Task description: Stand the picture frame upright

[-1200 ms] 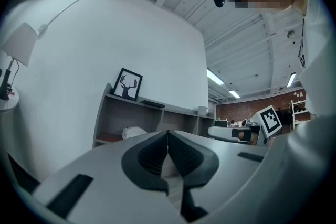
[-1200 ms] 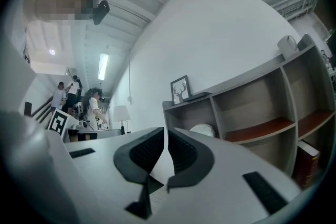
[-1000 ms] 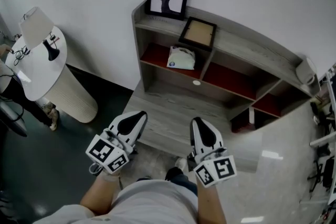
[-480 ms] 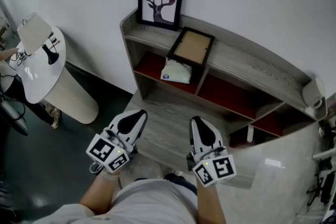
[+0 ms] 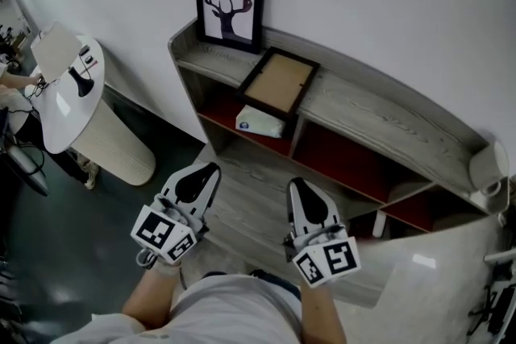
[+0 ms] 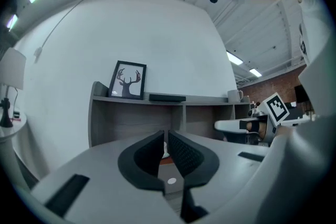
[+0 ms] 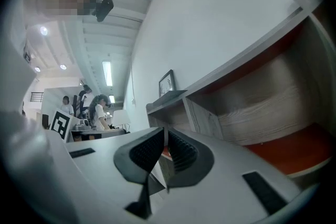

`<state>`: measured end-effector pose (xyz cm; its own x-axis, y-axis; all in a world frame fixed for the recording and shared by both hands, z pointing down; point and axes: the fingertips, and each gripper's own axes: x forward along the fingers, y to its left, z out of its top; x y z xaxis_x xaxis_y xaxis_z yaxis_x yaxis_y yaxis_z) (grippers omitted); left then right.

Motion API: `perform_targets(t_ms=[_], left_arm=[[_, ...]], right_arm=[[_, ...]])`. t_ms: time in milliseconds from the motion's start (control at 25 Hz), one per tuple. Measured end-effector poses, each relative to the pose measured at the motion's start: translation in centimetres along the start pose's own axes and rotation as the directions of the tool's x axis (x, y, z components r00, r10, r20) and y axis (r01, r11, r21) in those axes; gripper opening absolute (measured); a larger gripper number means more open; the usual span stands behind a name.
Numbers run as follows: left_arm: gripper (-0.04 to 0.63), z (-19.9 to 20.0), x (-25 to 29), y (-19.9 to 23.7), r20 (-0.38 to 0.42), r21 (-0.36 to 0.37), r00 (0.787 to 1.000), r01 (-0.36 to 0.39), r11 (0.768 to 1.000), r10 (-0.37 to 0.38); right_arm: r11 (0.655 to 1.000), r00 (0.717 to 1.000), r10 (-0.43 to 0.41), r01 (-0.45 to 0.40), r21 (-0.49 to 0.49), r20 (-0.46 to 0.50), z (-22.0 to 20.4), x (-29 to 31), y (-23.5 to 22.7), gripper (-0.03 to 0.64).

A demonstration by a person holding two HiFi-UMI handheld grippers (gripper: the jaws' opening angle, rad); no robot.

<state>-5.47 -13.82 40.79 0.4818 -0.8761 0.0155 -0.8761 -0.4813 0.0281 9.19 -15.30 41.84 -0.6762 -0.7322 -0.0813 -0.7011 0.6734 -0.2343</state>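
Observation:
A black picture frame with a tan backing (image 5: pixel 276 83) lies flat on the top of the grey shelf unit (image 5: pixel 387 115); in the left gripper view it shows as a dark slab (image 6: pixel 167 97). A second frame with a deer print (image 5: pixel 229 5) stands upright against the wall at the shelf's left end, the same deer frame (image 6: pixel 127 81) showing in the left gripper view. My left gripper (image 5: pixel 197 181) and right gripper (image 5: pixel 303 201) are both shut and hold nothing, low in front of the shelf and well short of the flat frame.
A white box (image 5: pixel 260 122) sits in the left red-floored compartment. A grey cup (image 5: pixel 489 166) stands at the shelf's right end. A round white side table (image 5: pixel 76 93) with a lamp stands to the left. People stand in the background of the right gripper view.
The view has shifted closer and to the right: the shelf and both frames now sit further left and lower in the head view. Both grippers stay shut in about the same place.

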Motion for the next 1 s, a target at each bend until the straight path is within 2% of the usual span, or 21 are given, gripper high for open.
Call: perform_targets(t_ms=[360,520,680,1000], left_arm=[[0.018,0.8,3.2,0.2,-0.014,0.052,0.995,-0.093,0.994,0.094],[0.019,1.9,4.4,0.2,-0.002,0.118,0.992,-0.122,0.985,0.123],[0.028,2.8,5.6,0.5,0.02,0.145,0.993,-0.122,0.982,0.121],[0.112,3.9,8.1,3.0,0.026,0.163,0.996,-0.087,0.983,0.083]], right_arm=[[0.995,0.996,0.093,-0.093,0.026,0.005,1.2,0.5,-1.8,0.035],[0.992,0.993,0.12,-0.121,0.024,0.008,1.8,0.6,-1.9,0.035],[0.993,0.994,0.113,-0.114,0.027,0.009,1.7,0.8,-2.2,0.035],[0.999,0.999,0.042,-0.042,0.003,0.005,2.1,1.6,-2.6,0.035]])
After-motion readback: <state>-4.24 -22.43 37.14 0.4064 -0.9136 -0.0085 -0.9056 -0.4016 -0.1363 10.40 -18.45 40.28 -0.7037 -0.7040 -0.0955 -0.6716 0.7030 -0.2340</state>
